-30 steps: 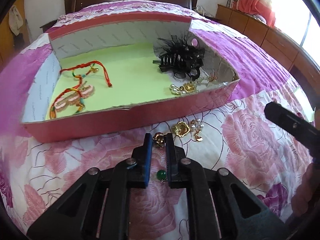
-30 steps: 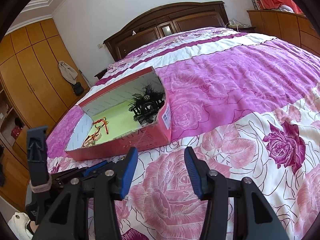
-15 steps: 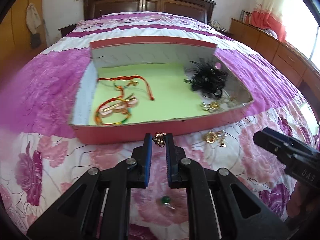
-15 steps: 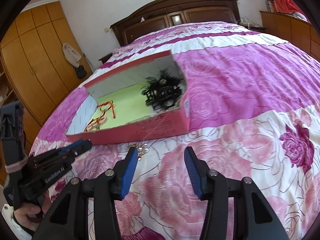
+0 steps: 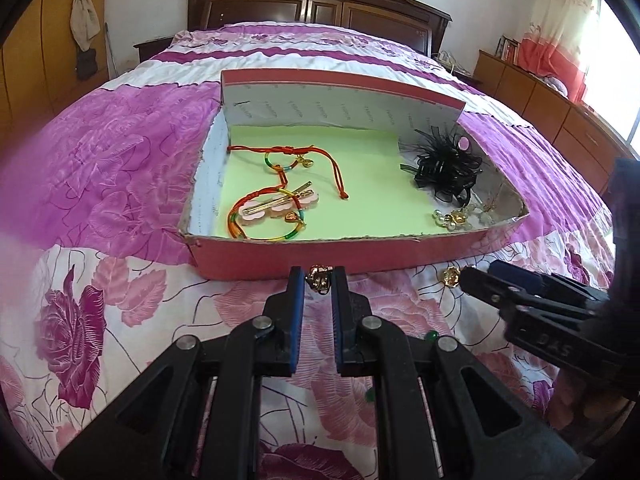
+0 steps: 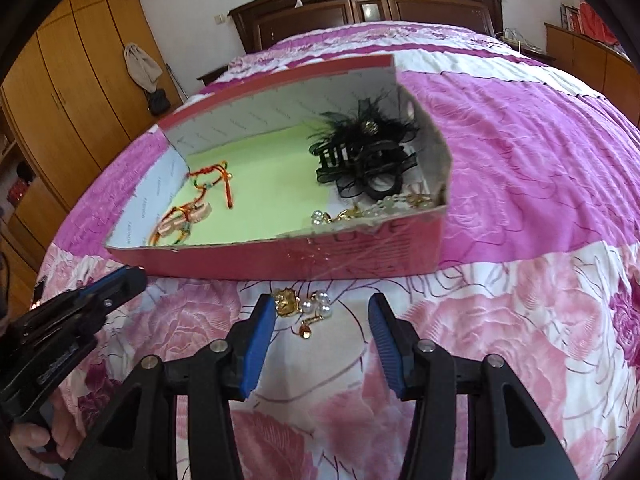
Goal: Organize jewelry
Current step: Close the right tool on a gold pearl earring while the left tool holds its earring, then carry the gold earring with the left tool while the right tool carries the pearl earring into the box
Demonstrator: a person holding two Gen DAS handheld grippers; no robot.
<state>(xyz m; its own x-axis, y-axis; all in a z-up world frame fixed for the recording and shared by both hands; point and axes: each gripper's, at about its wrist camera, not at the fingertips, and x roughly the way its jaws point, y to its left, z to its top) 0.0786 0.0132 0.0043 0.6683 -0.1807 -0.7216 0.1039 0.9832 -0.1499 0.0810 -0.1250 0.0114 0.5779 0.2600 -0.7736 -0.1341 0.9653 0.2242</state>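
Right gripper (image 6: 322, 312), fingers apart, straddles the pearl earring (image 6: 310, 310) before the box (image 6: 360, 254); left gripper (image 5: 319, 280) clamps a gold earring (image 5: 319, 283).

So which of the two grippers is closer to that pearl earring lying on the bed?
The right gripper: the pearl earring lies between its open jaws. The left gripper is off to the side, shut on a small gold piece.

"FASHION" on box wall (image 6: 141, 204)
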